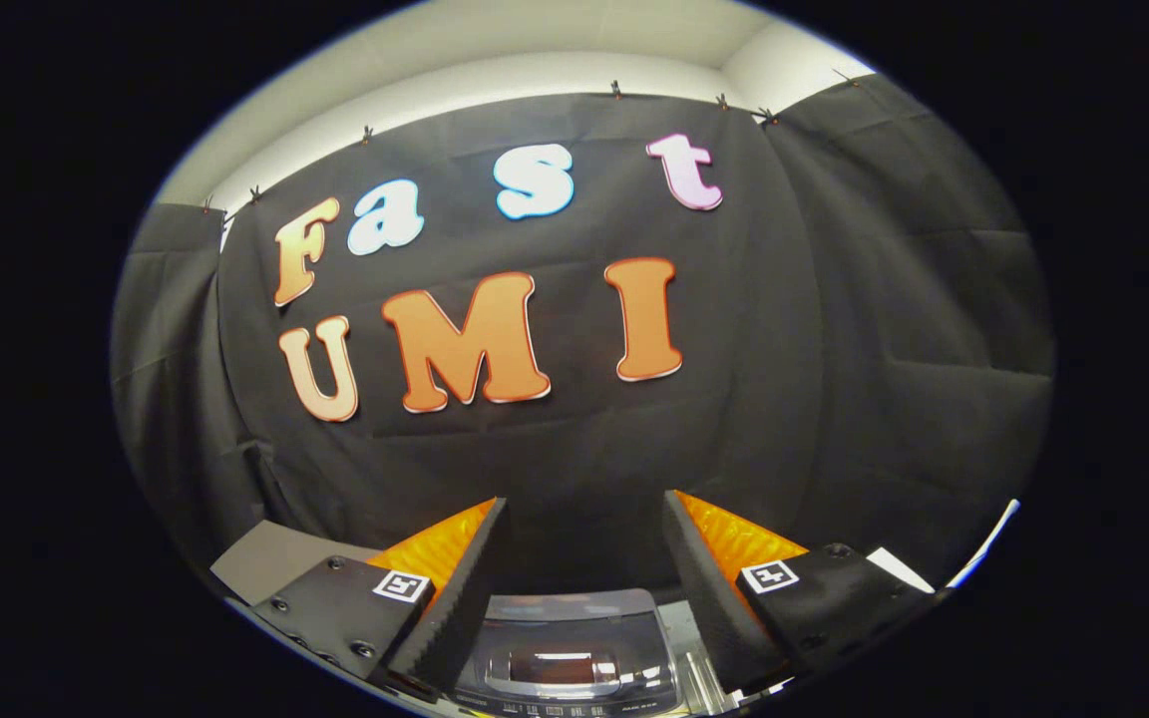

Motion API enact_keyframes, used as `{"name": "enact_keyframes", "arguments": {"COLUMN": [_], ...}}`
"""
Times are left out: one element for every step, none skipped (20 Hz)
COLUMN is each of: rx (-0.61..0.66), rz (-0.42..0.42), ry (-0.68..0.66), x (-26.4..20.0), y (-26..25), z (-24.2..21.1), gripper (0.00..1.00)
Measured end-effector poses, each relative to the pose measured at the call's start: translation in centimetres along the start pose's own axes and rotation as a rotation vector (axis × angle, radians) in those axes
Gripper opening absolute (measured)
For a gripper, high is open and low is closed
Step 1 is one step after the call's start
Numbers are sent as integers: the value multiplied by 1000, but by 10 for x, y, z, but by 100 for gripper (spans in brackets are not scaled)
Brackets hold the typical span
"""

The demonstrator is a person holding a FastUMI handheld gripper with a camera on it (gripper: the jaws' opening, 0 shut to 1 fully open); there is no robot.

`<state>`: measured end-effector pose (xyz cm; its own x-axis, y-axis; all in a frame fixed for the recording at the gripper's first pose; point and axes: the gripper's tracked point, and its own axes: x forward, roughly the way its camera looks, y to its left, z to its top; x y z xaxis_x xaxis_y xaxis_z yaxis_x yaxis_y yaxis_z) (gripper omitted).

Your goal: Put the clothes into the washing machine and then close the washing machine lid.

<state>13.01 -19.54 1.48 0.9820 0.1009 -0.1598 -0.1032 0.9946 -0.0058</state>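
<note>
My gripper is held high and points at the black cloth wall, its two fingers spread wide apart with nothing between them. Low between the fingers, below and just ahead of them, lies the washing machine, seen from above. Its dark, glossy lid with a window lies flat over the top, and a strip of controls runs along its near edge. No clothes are visible.
A grey flat surface lies beyond the left finger. A white panel edge rises beyond the right finger. The black cloth wall stands behind the machine, with a pale wall above it.
</note>
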Motion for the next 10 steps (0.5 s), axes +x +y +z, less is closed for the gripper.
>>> {"name": "enact_keyframes", "arguments": {"rx": [-2,-2,-2,-1,2,3,4,4,4,4], "rz": [-6,-10,-13,-15,-16,-17,-20,-19,-19,-18], "ry": [-15,-26,-33,-38,-39,-37,-35,-33,-30,-27], "x": [-3,-4,-6,-8,-8,-8,-8,-9,-8,-8], "y": [-3,-4,-5,-6,-7,-8,-9,-9,-9,-9], "z": [6,9,10,11,11,8,7,6,4,2], "gripper": [98,98,98,98,98,98,98,98,98,98]}}
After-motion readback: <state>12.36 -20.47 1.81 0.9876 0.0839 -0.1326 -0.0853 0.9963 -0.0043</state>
